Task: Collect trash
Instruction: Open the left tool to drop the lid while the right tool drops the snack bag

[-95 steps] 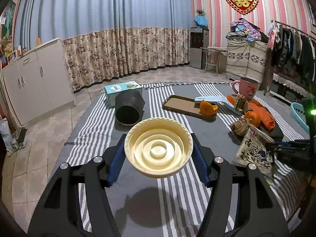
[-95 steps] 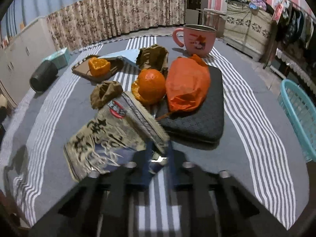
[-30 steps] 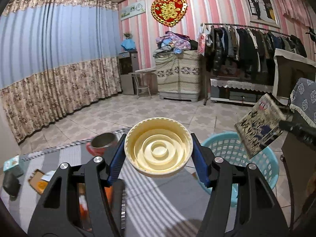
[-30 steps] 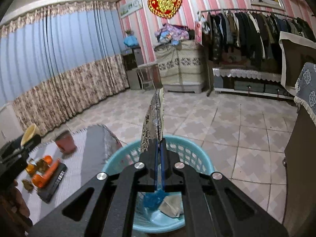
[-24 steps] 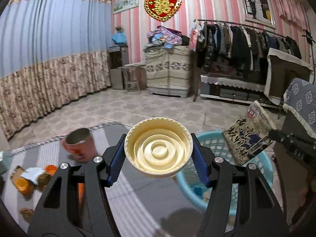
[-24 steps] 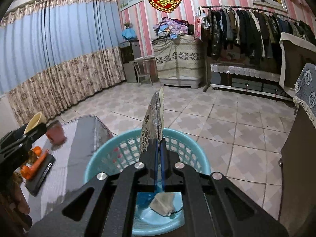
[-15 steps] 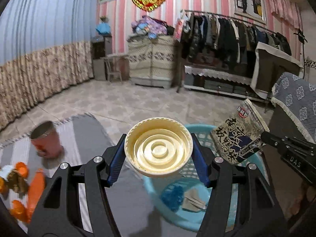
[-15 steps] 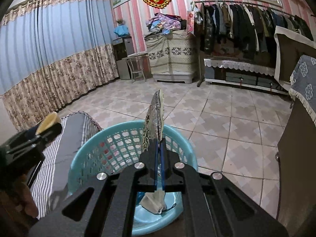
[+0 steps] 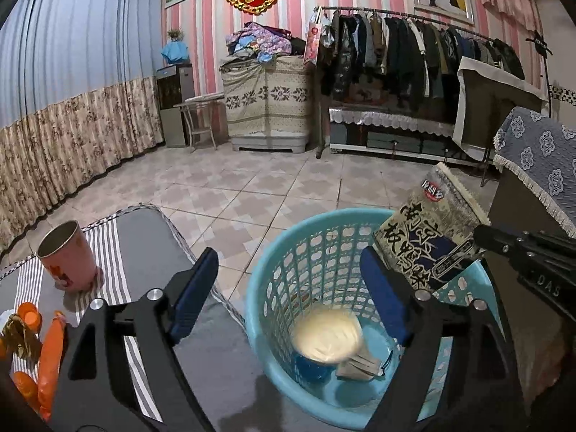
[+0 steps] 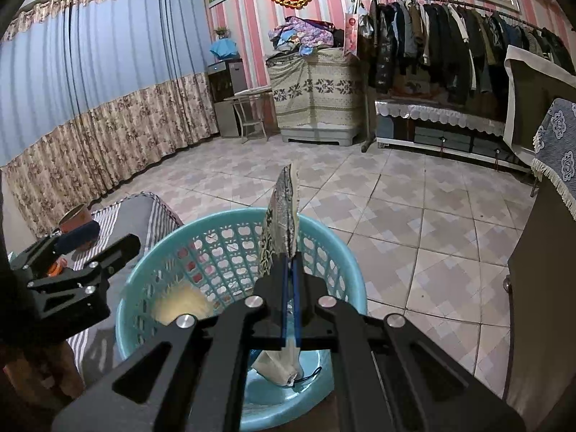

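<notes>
A turquoise plastic basket (image 9: pixel 288 252) stands on the floor beside the table; it also shows in the right wrist view (image 10: pixel 324 237). My left gripper (image 9: pixel 288 277) is open above the basket's near rim. A cream plastic lid (image 9: pixel 325 334) is blurred inside the basket, below the left gripper, and shows in the right wrist view (image 10: pixel 180 304). My right gripper (image 10: pixel 289 270) is shut on a printed snack bag (image 10: pixel 280 223) held upright over the basket; the bag shows in the left wrist view (image 9: pixel 424 237). A face mask (image 9: pixel 360 369) and a blue item lie on the basket's bottom.
The striped grey table (image 9: pixel 144 237) carries a pink metal cup (image 9: pixel 66 257), orange peels and an orange bag (image 9: pixel 50 352) at the left. A brown cabinet with a blue cloth (image 9: pixel 540 158) stands at the right. Tiled floor, a clothes rack and a covered chest lie beyond.
My left gripper has opened and let go of the cream lid, which has dropped into the basket. Both grippers have moved over the basket. The right gripper still holds the bag.
</notes>
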The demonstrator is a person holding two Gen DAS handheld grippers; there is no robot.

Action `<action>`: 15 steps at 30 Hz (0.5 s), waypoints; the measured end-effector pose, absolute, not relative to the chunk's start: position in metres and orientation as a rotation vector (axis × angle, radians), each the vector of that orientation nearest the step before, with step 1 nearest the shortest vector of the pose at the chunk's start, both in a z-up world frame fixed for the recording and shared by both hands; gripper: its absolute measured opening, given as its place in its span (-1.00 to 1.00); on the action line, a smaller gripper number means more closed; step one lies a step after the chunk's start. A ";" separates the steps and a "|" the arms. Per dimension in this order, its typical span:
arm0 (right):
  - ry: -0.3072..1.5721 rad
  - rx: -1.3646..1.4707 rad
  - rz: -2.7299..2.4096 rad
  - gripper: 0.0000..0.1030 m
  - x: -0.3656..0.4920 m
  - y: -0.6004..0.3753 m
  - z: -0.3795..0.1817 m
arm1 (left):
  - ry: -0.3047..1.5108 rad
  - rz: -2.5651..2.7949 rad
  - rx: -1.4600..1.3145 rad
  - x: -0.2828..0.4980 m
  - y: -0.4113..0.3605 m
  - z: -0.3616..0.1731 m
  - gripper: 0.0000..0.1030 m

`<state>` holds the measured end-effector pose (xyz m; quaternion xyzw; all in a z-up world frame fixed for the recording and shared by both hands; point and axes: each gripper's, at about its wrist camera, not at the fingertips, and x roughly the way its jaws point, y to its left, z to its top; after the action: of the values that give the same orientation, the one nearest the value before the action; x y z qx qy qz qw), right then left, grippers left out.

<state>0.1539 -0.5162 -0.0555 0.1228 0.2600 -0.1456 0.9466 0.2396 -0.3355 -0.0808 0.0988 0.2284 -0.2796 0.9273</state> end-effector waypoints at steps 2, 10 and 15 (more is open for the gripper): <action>0.535 0.254 -0.294 -0.95 0.155 -0.516 -0.057 | 0.459 -0.555 0.211 0.239 -0.334 -0.081 0.63; 0.564 0.263 -0.266 -0.88 0.163 -0.511 -0.064 | 0.432 -0.469 0.193 0.245 -0.322 -0.075 0.72; 0.586 0.265 -0.251 -0.61 0.170 -0.506 -0.070 | 0.426 -0.453 0.163 0.248 -0.312 -0.068 0.73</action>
<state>0.1700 -0.5059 -0.0702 0.1299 0.2870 -0.1231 0.9410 0.2481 -0.3122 -0.0675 0.0801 0.2092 -0.2226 0.9488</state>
